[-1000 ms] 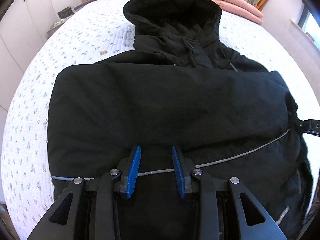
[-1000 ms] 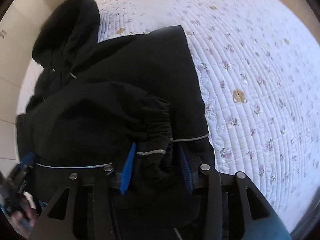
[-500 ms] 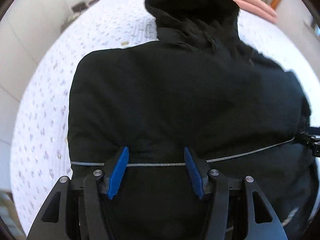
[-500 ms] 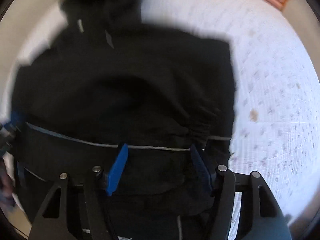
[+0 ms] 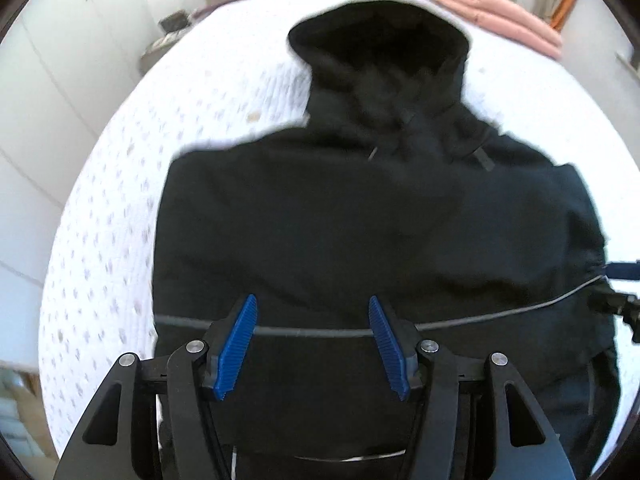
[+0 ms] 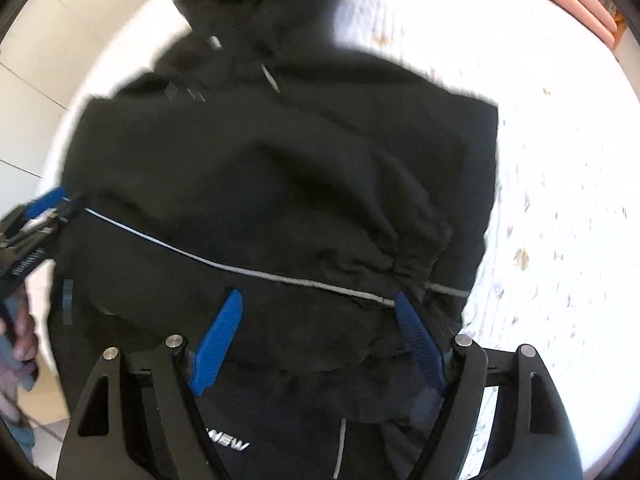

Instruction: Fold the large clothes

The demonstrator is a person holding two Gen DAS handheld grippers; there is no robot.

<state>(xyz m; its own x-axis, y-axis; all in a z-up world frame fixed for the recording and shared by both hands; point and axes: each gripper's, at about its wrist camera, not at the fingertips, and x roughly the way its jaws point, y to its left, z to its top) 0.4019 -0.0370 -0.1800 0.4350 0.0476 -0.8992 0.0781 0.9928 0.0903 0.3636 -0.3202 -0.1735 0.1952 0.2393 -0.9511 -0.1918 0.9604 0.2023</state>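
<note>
Black padded fabric, hooded — a large jacket [image 5: 360,216] spread on the bed [image 5: 120,208], hood toward the headboard, hem toward the near edge. Sleeves already laid across the body, judging by the gathered cuff [image 6: 416,240] resting on the torso near the pale reflective stripe [image 5: 312,332]; likely so the bundle narrows before a lengthwise fold.

Left gripper [image 5: 313,347] low over the hem, jaws spread wide, stripe running between the blue pads [image 5: 236,347], nothing pinched. Aimed straight up the garment toward the hood, level with the bed.

Right gripper [image 6: 316,344] likewise spread, hovering over the hem's right portion beside the cuff, tilted slightly so the stripe slants across its view. No cloth caught between the pads there either.

Both placed side by side along the hem — probably lining up to seize the bottom edge and carry it toward the hood. Thick, slippery shell; a shallow bite could well slip.

Folded pink bedding [image 5: 496,20] well apart at the far corner.
</note>
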